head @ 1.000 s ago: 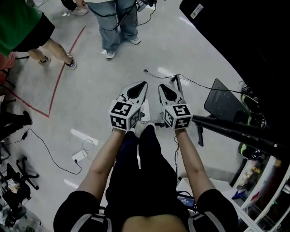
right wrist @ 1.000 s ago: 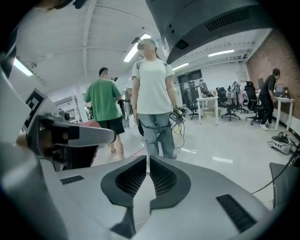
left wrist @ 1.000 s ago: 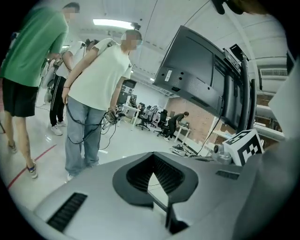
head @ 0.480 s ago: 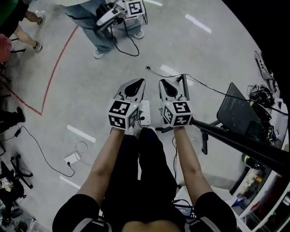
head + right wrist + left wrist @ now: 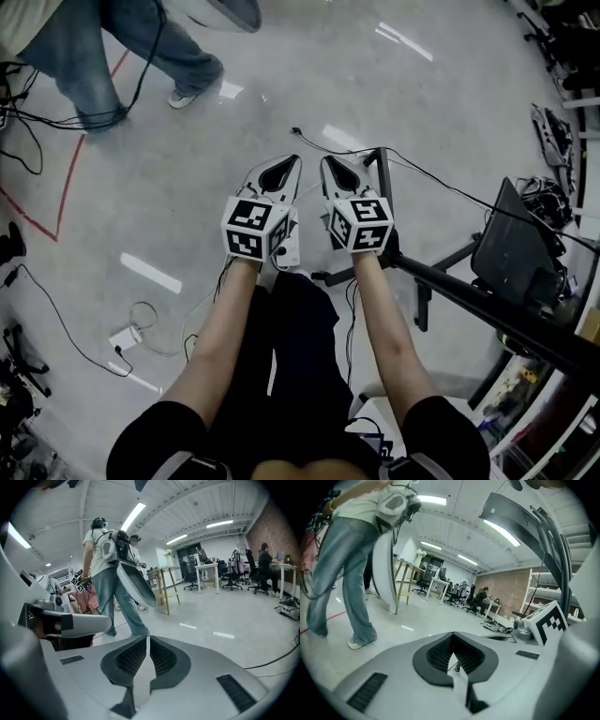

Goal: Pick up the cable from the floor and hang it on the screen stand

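A thin black cable [image 5: 298, 132] lies on the pale floor, running from its plug end just ahead of my grippers off to the right past the black screen stand [image 5: 469, 298]. The dark screen [image 5: 520, 246] leans at the far right. My left gripper [image 5: 294, 159] and right gripper [image 5: 324, 159] are held side by side, both shut and empty, with their tips short of the cable's end. In the left gripper view the left gripper [image 5: 453, 634] shows its pads together. The right gripper [image 5: 148, 637] does too, with the cable [image 5: 274, 659] on the floor to its right.
A person in jeans [image 5: 141, 56] stands at the upper left, trailing black wires. A white power adapter [image 5: 122, 337] with its thin lead lies on the floor at the left. One stand leg [image 5: 382, 173] lies right beside my right gripper. Shelving fills the lower right corner.
Both grippers have sunk toward the floor, still side by side and shut. The floor, stand and cable look nearer. The person in jeans has shifted to the upper left.
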The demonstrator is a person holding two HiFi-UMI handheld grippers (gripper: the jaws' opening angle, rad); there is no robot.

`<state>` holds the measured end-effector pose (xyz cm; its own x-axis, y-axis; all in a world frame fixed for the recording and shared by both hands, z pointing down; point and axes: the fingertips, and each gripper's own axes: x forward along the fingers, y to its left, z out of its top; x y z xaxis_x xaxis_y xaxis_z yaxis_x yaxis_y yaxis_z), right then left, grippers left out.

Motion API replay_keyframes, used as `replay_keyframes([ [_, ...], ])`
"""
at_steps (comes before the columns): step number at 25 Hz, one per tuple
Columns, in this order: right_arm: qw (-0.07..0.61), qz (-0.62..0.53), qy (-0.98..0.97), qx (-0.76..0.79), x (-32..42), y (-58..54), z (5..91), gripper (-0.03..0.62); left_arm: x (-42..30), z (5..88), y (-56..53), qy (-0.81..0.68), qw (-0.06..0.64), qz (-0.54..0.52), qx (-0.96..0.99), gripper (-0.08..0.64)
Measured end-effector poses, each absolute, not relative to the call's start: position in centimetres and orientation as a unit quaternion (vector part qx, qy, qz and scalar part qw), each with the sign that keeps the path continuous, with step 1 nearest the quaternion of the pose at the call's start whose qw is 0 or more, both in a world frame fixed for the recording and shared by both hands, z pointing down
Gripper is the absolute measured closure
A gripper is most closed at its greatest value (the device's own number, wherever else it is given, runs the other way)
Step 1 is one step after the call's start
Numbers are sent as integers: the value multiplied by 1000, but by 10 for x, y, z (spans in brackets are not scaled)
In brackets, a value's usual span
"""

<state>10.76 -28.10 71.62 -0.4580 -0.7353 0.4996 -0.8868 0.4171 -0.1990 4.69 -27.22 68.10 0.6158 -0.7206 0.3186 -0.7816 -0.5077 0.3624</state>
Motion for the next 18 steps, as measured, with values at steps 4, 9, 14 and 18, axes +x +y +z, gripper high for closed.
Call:
replay_keyframes([
  [4,176,230,-828,481,106,-296,764,566,50,732,-281,-425,234,76,871,554],
  [9,176,238,-828,476,111,-315,820,566,48,786,-303,-435,242,72,864,554],
  [14,203,230,-827,471,122,-335,884,566,48,828,-334,-447,258,45,855,554],
  [18,229,215,-832,458,124,-354,928,565,53,855,-350,-426,230,55,874,554],
])
